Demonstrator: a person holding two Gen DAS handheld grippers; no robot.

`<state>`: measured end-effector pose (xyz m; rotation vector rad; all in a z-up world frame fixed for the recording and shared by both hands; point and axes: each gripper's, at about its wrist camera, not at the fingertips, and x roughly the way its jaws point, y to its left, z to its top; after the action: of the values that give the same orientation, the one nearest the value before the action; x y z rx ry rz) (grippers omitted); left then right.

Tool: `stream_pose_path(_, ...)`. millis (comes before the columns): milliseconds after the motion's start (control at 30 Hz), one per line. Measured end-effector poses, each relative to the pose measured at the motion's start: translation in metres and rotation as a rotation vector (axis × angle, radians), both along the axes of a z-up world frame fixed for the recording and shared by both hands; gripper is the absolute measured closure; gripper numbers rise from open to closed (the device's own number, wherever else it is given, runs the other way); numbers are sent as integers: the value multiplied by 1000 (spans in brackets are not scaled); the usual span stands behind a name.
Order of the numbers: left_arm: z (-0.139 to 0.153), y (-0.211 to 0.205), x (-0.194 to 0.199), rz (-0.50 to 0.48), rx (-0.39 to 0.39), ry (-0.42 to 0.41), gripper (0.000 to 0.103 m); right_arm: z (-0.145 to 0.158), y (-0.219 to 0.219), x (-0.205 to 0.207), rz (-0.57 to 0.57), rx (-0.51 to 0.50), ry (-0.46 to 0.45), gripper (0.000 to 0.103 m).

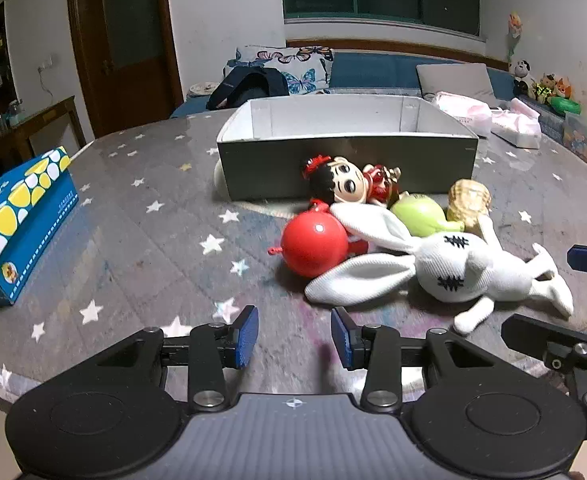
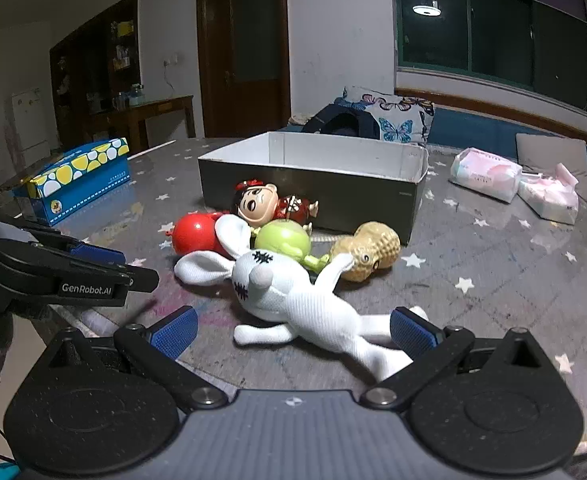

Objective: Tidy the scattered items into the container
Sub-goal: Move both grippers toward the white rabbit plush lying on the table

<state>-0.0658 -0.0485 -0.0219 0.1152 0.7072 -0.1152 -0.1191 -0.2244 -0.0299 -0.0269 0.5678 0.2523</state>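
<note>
While both pairs of tongs hang over the near edge of the grey star-patterned bench (image 1: 141, 216), neither holds anything. The left tongs (image 1: 294, 338) stand partly open over bare bench, their blue pads apart. The right tongs (image 2: 293, 330) gape wide, with the hind legs of the white knitted plush rabbit (image 2: 293, 300) lying between the pads, untouched as far as can be seen. That rabbit sprawls flat, its long ears reaching across the shiny red plastic ball (image 1: 314, 243). Just behind it lie the green plastic apple-shaped toy (image 2: 282, 239) and the tan peanut-shaped toy (image 2: 371, 249), then the black-haired doll in a red dress (image 1: 347, 181), resting against the front wall of the open grey cardboard box (image 1: 345, 164). Toward the left edge sits a blue tissue box with yellow and white spots (image 1: 17, 216); toward the far right corner, pink-and-white soft packs (image 2: 485, 174).
</note>
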Motion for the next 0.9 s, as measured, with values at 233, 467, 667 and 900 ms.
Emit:
stream_pose_path(233, -5, -4, -6, -9, 8, 13, 61, -3, -2, -2, -17, 9, 30, 0)
stream_pose_path(467, -8, -8, -9, -14, 17, 20, 61, -4, 0, -5, -17, 4, 29, 0)
stream_pose_path(667, -8, -10, -10, -14, 20, 24, 61, -5, -1, -7, -26, 3, 34, 0)
stream_pose_path(900, -8, -13, -14, -24, 29, 21, 61, -5, -1, -7, -24, 4, 37, 0)
